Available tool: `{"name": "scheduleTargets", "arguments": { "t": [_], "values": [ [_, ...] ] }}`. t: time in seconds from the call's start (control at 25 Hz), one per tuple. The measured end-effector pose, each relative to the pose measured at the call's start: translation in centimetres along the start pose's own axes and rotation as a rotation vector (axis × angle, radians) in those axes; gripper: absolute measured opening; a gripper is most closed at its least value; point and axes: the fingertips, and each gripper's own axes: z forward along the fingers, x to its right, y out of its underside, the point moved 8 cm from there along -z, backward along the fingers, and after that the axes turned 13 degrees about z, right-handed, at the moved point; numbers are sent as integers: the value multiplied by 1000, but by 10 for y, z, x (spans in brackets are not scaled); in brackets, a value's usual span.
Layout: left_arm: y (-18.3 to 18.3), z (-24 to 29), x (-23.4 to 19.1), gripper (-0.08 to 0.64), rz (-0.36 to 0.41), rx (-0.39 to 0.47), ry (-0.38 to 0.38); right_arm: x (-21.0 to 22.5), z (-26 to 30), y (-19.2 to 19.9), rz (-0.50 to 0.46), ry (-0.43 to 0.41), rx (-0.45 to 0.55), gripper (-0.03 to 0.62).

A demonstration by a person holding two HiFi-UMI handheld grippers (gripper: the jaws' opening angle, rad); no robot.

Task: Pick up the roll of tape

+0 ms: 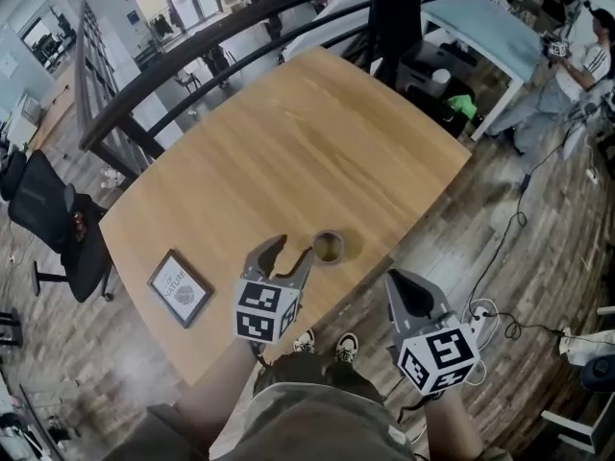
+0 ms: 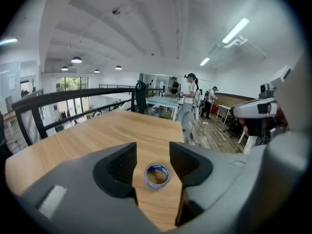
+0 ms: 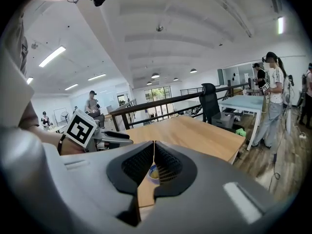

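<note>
The roll of tape (image 1: 328, 247) lies flat on the wooden table (image 1: 288, 133) near its front edge. It has a blue rim in the left gripper view, tape (image 2: 157, 175). My left gripper (image 1: 291, 251) is open, low over the table, its fingertips just short of the roll. Through its camera the left gripper (image 2: 152, 151) frames the roll in the gap between the jaws, apart from both. My right gripper (image 1: 405, 288) is shut on nothing, off the table's front right edge. In its own view the right gripper (image 3: 154, 155) shows only a sliver of the tape (image 3: 152, 171) behind its closed jaws.
A small framed picture (image 1: 180, 287) lies on the table's left front corner. A black rail (image 1: 192, 56) runs behind the table and a black chair (image 1: 53, 214) stands to its left. A light blue table (image 1: 480, 22), a person (image 1: 577, 65) and floor cables (image 1: 500, 257) are at the right.
</note>
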Motion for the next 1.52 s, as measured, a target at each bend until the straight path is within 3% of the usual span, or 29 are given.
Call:
{"name": "scheduleTargets", "arguments": {
  "t": [0.56, 1.04, 1.52],
  "values": [
    [72, 94, -4, 209, -69, -213, 95, 24, 64, 52, 56, 45, -141, 14],
    [114, 135, 1, 152, -116, -363, 185, 34, 96, 72, 70, 51, -207, 14],
    [121, 144, 1, 62, -125, -392, 133, 39, 93, 73, 64, 56, -214, 14]
  ]
}}
